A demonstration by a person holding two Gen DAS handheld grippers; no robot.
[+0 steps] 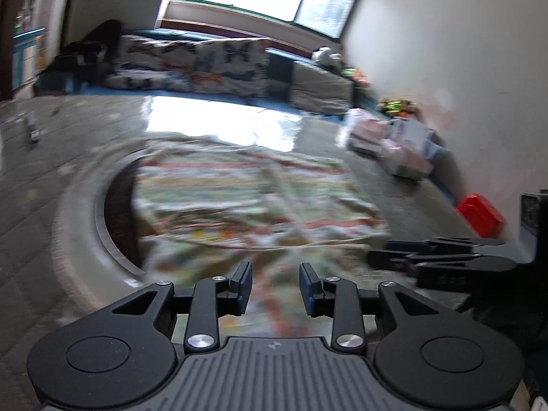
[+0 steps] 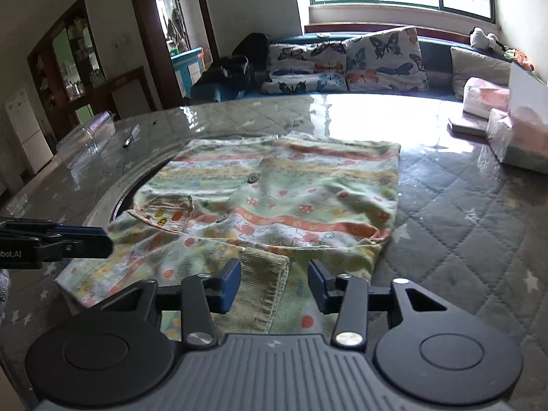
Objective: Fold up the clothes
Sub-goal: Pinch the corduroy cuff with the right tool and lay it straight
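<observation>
The small flannel garment printed in green, orange and yellow bands with a dark button at its middle [image 2: 274,198] is lying spread on the grey quilted star-pattern table cover under clear plastic [image 2: 462,226], directly ahead of both tools and partly draped over a round recessed ring in the tabletop [image 1: 85,205]. Judging by how it lies, the fold is only beginning: the body is flat, and a sleeve ending in a ribbed olive-green cuff [image 2: 263,284] is trailing toward the near edge.

The right gripper [image 2: 274,284] is hovering with its blue pads apart on either side of that cuff; the pads are not pressing on it, so nothing is gripped. The left gripper [image 1: 275,289] is standing parted over the near hem of the cloth, also holding nothing, though that view is smeared and I cannot say for sure whether its tips are brushing the fabric.

The next move is probably calling for the right jaws to close on the cuff and carry the sleeve forward across the chest, while the left takes the near-left corner.

Off to the right of the right gripper, boxes and pink-wrapped packs [image 2: 513,126] are sitting well clear of the garment; a clear plastic tub [image 2: 85,137] is standing far to the left. A red block [image 1: 481,217] is lying right of the left gripper, near the wall. The recessed ring under the cloth is the likeliest snag, since the fabric is sagging over its edge.
</observation>
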